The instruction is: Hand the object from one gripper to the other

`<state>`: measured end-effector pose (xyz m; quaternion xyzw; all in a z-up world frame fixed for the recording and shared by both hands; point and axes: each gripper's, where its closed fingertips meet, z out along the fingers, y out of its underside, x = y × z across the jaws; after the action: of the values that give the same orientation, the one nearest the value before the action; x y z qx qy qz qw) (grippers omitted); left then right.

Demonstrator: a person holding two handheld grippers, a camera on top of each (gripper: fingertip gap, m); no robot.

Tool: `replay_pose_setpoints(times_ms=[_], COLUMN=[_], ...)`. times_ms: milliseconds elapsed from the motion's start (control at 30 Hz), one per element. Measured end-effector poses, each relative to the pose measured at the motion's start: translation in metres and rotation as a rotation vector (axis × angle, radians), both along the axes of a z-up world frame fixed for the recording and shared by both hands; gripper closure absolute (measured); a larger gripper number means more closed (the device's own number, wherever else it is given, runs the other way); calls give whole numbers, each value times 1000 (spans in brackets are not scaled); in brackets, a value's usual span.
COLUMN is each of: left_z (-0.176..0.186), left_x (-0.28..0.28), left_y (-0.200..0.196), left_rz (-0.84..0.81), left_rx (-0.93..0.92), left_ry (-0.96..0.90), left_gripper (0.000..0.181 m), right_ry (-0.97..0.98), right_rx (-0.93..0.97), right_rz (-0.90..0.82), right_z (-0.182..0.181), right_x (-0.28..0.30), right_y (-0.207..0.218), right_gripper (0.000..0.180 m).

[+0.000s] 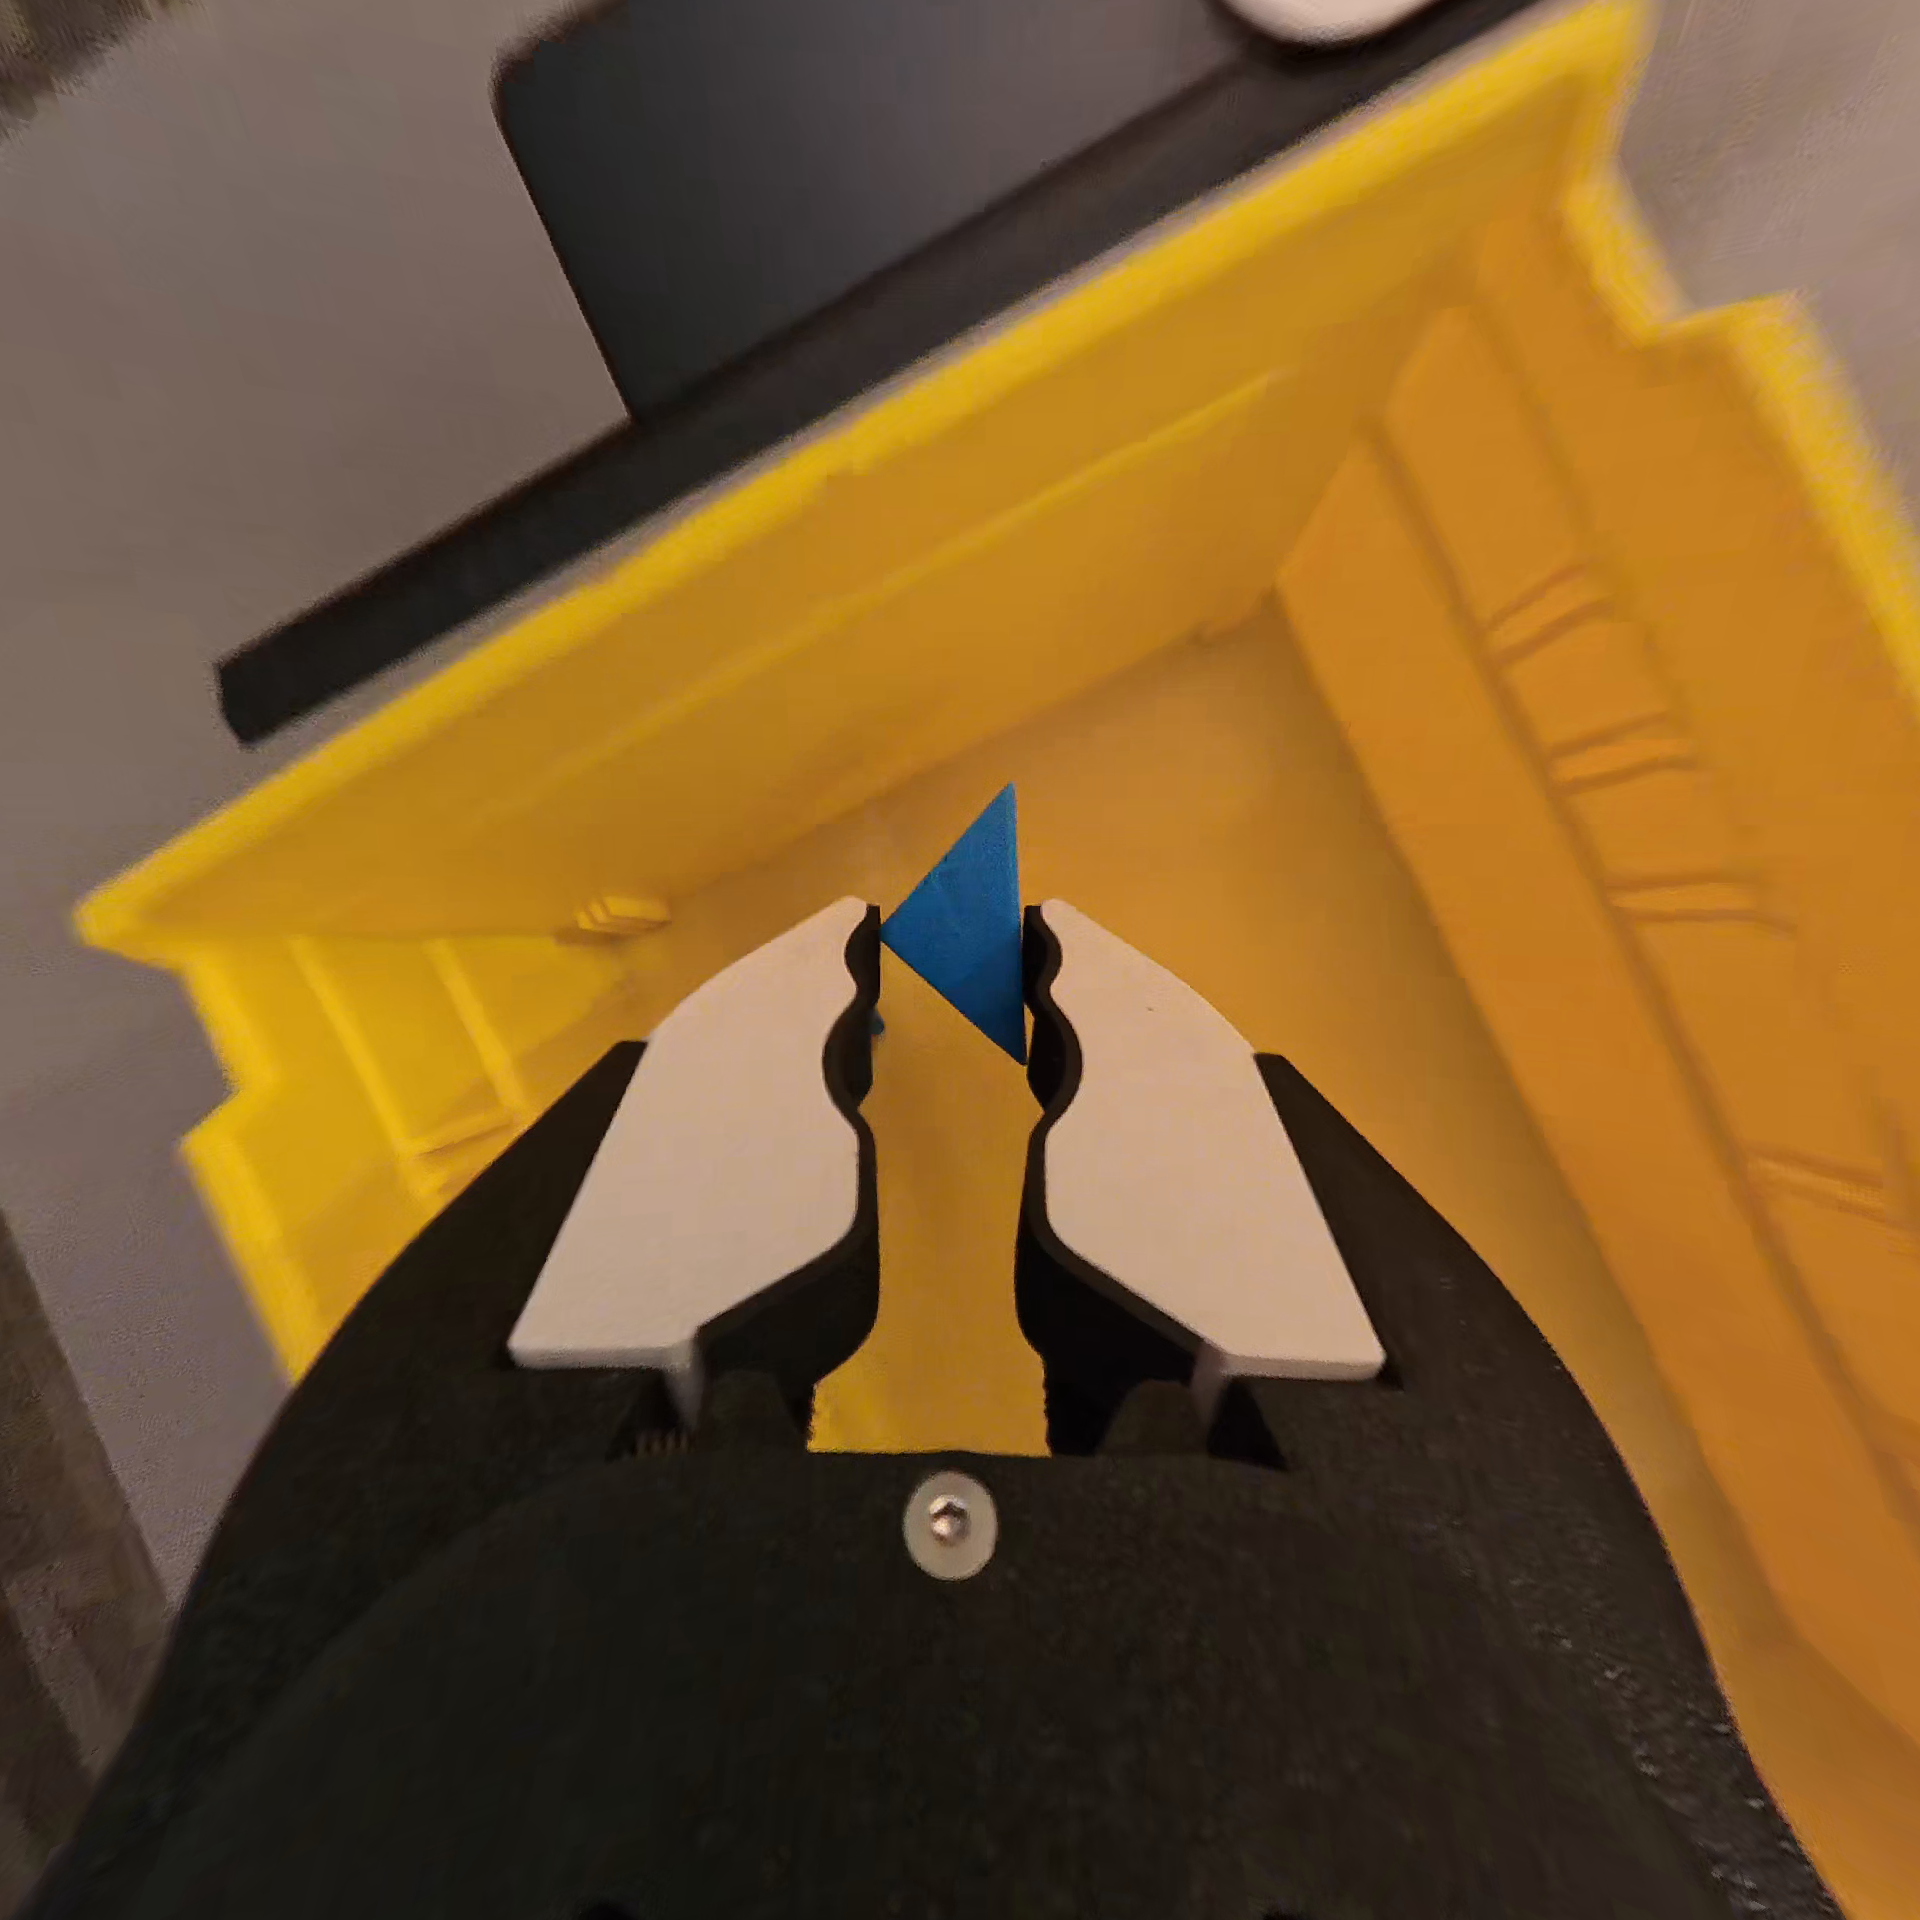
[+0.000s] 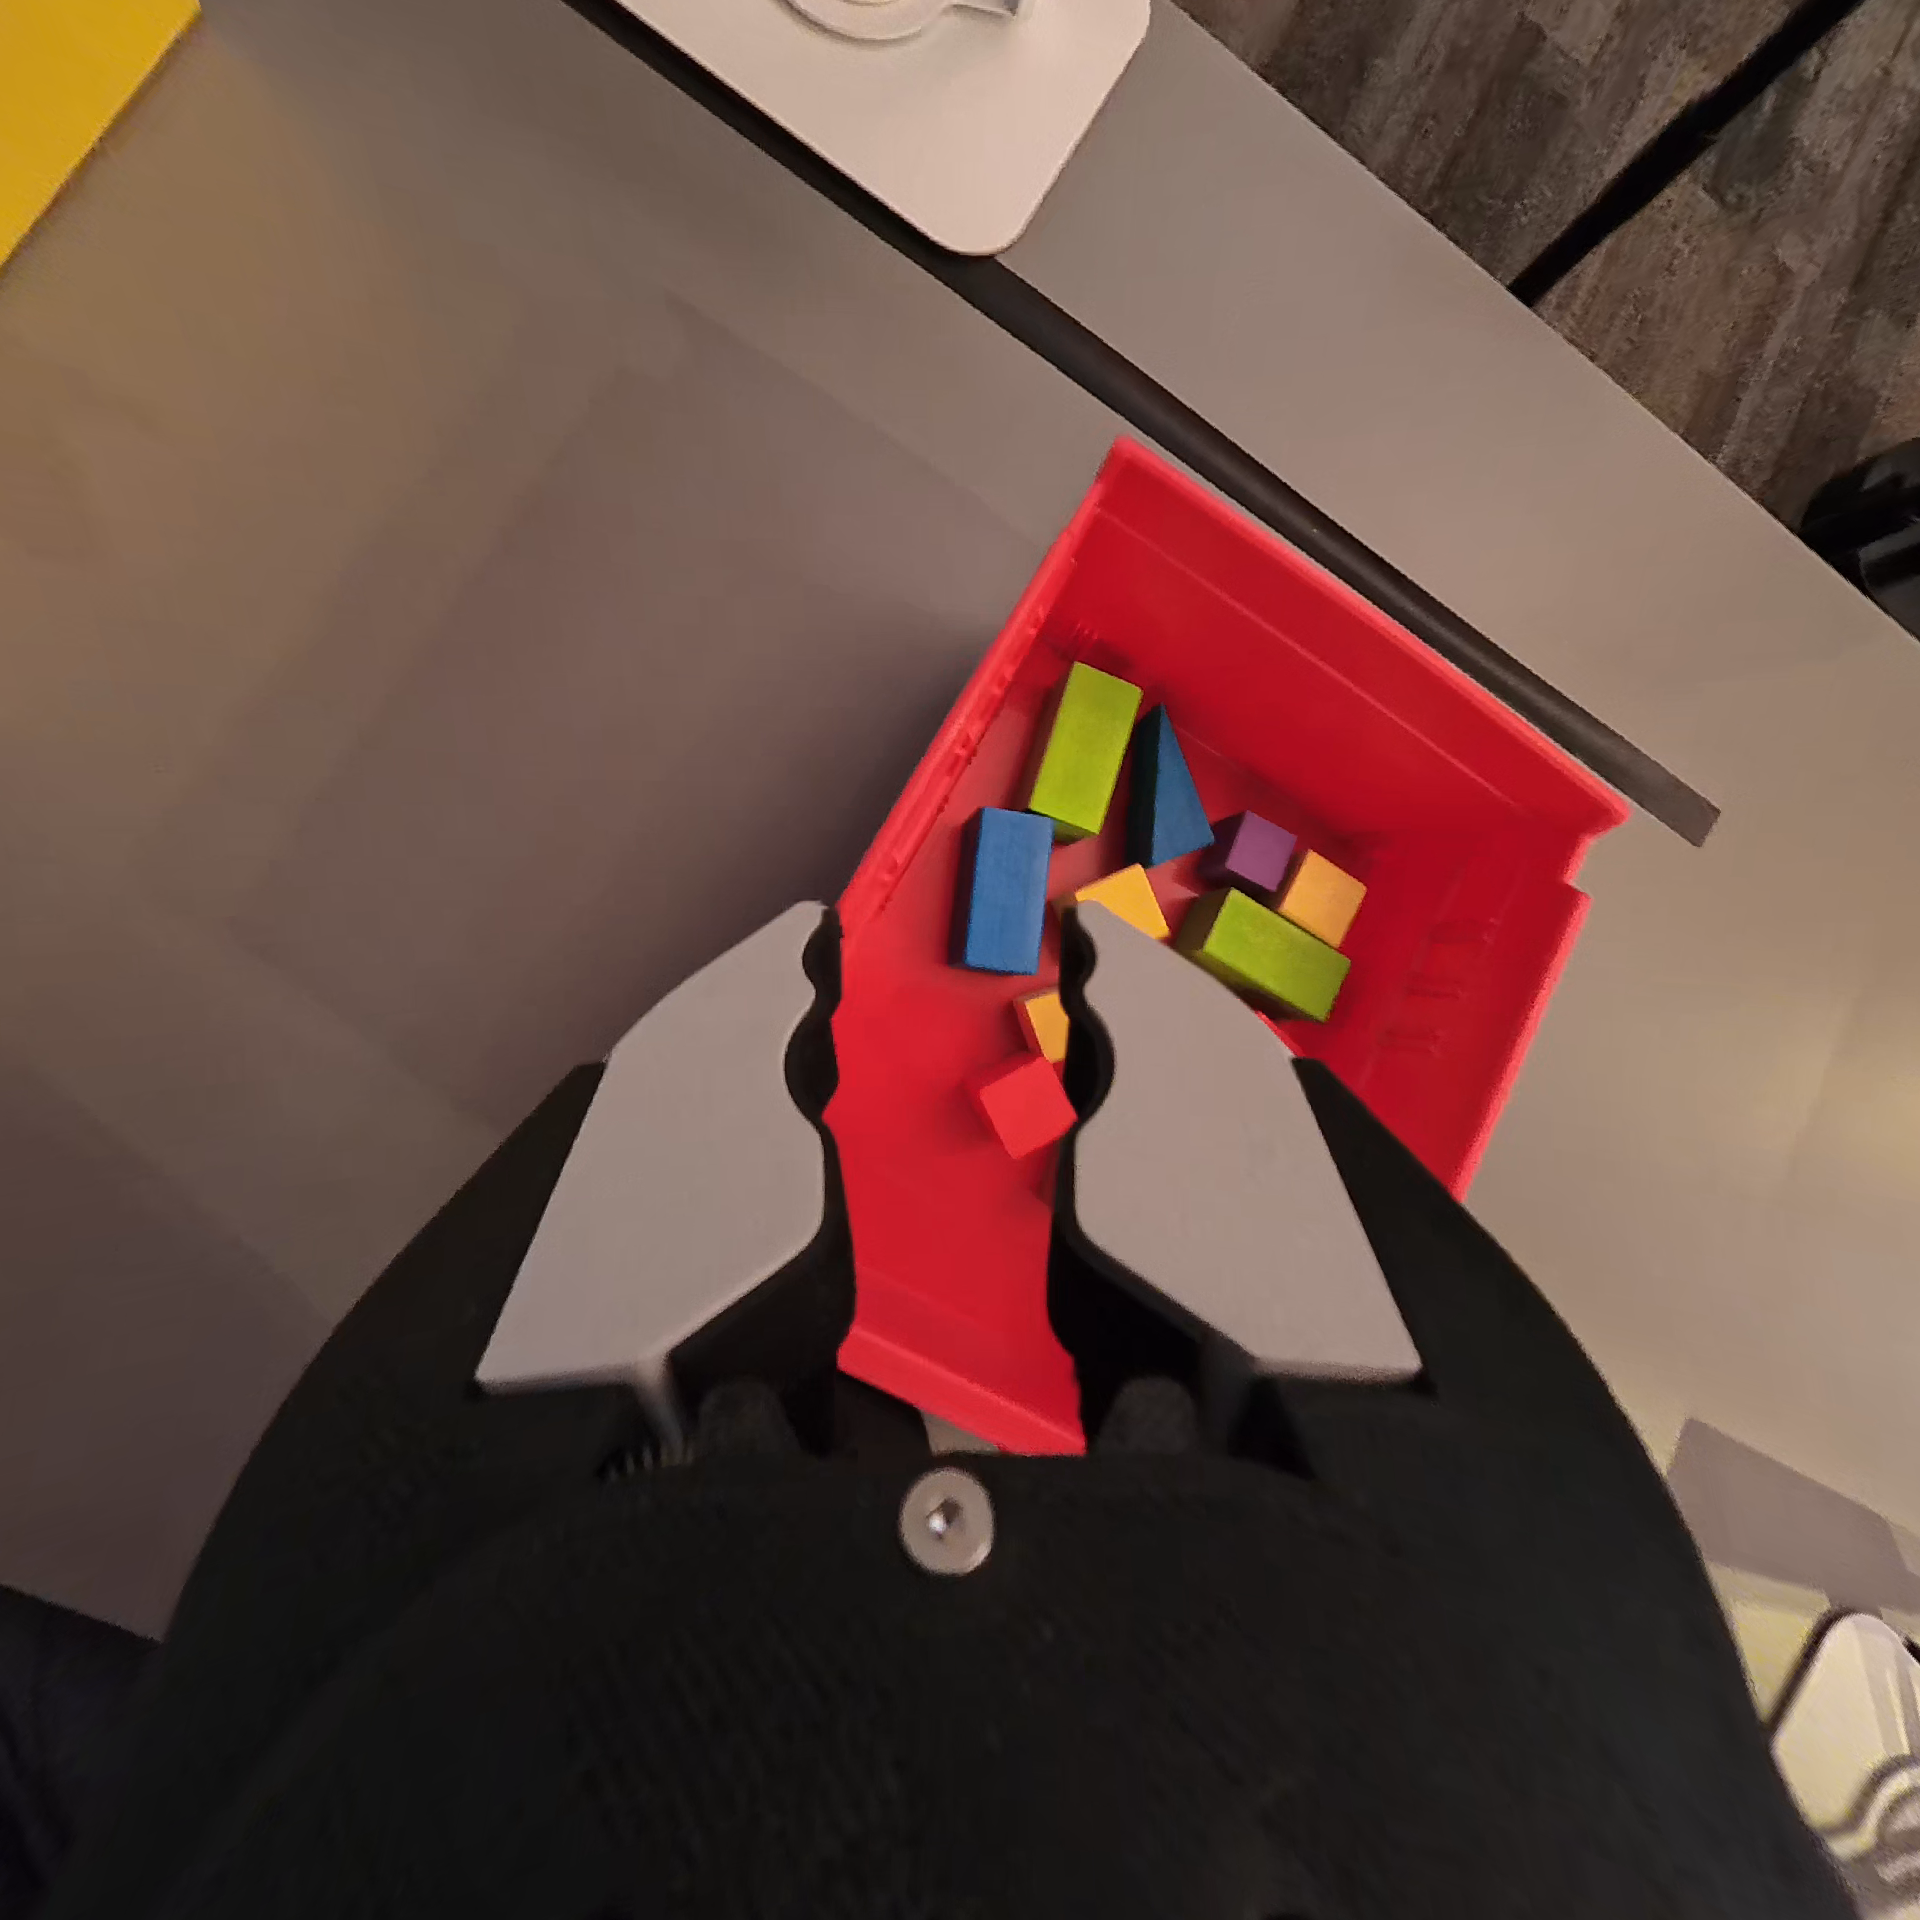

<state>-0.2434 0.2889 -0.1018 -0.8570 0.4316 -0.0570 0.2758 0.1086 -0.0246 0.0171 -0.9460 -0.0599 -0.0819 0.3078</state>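
Currently left gripper (image 1: 951, 925) pinches the blue triangle block (image 1: 966, 935) between its fingertips, over the yellow bin (image 1: 727, 748). Keep that pinch firm and release only once it's low in the bin. Only the right wrist view shows the right gripper (image 2: 945, 925), fingers spread and empty, above the red bin (image 2: 1299, 665) of coloured blocks (image 2: 1086, 748).

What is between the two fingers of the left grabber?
A blue triangle block, pinched between the left gripper fingertips above the yellow bin, seen in the left wrist view.
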Motion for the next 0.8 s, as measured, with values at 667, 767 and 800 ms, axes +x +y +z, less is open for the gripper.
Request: replay_pose_setpoints(times_ms=[667,767,800], left_z=[172,170,170], left_x=[161,165,166], left_y=[-241,-258,-260], left_rz=[-813,-869,-871], left_rx=[487,430,431], left_ry=[-328,-360,-361], left_gripper=[155,155,155], right_ry=[1107,1203,1225], right_rx=[286,266,256], right_rz=[460,486,497], right_z=[53,57,58], right_x=[-159,-171,-175], right_y=[58,56,55], right_gripper=[121,121,121])
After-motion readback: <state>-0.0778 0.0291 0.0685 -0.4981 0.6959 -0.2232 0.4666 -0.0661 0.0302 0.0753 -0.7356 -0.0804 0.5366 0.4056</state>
